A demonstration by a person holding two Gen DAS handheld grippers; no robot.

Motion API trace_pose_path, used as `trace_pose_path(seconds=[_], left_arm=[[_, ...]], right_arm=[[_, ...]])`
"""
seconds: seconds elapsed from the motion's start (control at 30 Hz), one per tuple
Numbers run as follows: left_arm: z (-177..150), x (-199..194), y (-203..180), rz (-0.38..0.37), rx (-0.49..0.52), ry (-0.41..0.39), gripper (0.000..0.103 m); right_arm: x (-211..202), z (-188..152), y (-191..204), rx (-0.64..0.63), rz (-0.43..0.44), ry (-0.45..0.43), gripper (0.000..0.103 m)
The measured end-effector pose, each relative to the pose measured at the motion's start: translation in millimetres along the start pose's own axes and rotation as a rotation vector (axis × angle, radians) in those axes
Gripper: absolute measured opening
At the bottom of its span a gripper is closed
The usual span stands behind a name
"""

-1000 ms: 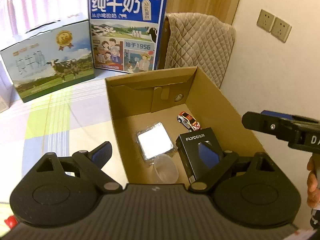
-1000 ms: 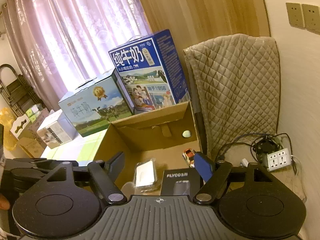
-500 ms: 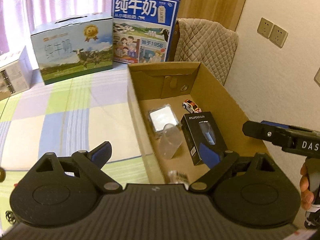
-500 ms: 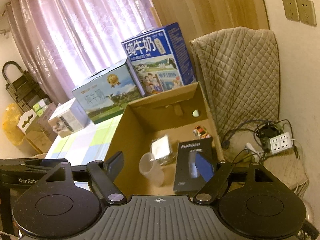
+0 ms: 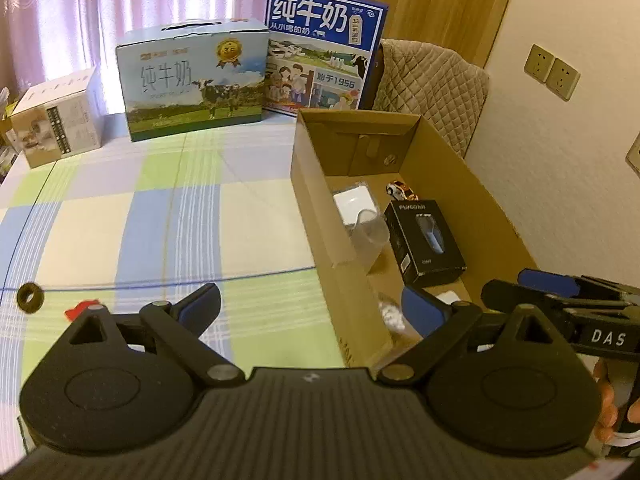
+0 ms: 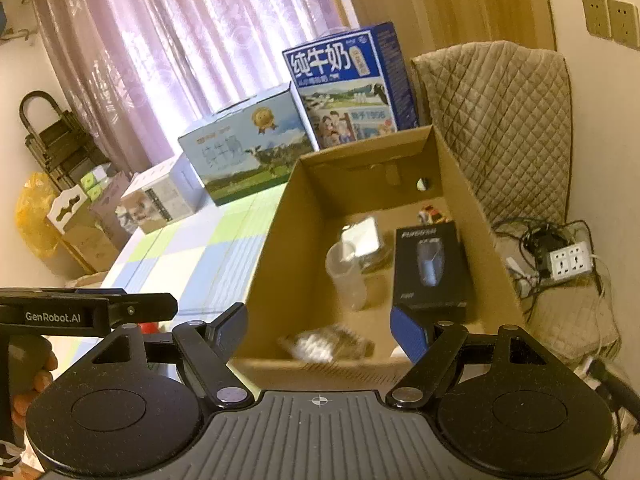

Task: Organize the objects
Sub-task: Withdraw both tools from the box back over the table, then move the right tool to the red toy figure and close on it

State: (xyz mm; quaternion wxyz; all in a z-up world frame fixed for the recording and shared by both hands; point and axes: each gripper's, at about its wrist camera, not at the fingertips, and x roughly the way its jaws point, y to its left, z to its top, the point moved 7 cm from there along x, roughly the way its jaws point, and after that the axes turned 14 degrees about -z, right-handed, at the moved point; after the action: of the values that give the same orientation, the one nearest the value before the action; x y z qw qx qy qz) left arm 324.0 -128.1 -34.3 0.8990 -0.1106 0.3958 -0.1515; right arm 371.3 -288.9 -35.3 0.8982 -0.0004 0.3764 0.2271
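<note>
Left tool (image 5: 310, 306) hangs released and empty above the desk (image 5: 168, 232), its fingers spread either side of the near left corner of the cardboard box (image 5: 484, 216). Right tool (image 6: 320, 328) is also spread wide, holding nothing, over the box's near wall, just right of the left tool.

The open box sits on the right side of the checked desk cover, next to the wall. Inside: black FLYCO package (image 5: 424, 236) lying flat on the right, clear plastic cup (image 5: 370, 236) on its side just left of it, white square pack (image 5: 354, 204) behind the cup, small toy car (image 5: 402, 189) near the far wall, crinkled clear bag (image 6: 328, 342) of white bits at the near wall.

Out on the desk near the left edge: a small black ring (image 5: 29, 297) and a red scrap (image 5: 82, 307). Two milk cartons (image 5: 192, 76) and a white box (image 5: 56, 116) stand along the far edge by the curtain (image 6: 168, 40).
</note>
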Motion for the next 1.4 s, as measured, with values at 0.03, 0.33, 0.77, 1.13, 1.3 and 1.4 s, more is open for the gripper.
trace_pose_path(seconds=[0.03, 0.33, 0.77, 1.13, 1.3, 1.4], left_arm=[[-3.5, -4.3, 1.5, -0.008, -0.005, -0.001, 0.096], [-27.4, -32.1, 19.9, -0.008, -0.025, 0.008, 0.096], [-62.2, -62.8, 60.2, 0.017, -0.058, 0.028, 0.096], [-104.7, -98.0, 122.0, 0.096, -0.150, 0.044, 0.096], [-118.1, -112.4, 150.1, 0.131, -0.186, 0.043, 0.096], [-123.0, -119.2, 165.3, 0.149, -0.206, 0.039, 0.096]], right_arm=[[-1.7, -3.7, 3.4, 0.000, 0.001, 0.005, 0.075], [-8.5, -25.2, 35.8, -0.025, 0.012, 0.038, 0.075], [-2.2, -56.4, 87.8, -0.082, 0.044, 0.106, 0.075], [18.5, -86.8, 142.1, -0.138, 0.088, 0.191, 0.075], [25.9, -99.1, 164.2, -0.156, 0.098, 0.217, 0.075], [30.0, -105.0, 175.6, -0.161, 0.102, 0.229, 0.075]])
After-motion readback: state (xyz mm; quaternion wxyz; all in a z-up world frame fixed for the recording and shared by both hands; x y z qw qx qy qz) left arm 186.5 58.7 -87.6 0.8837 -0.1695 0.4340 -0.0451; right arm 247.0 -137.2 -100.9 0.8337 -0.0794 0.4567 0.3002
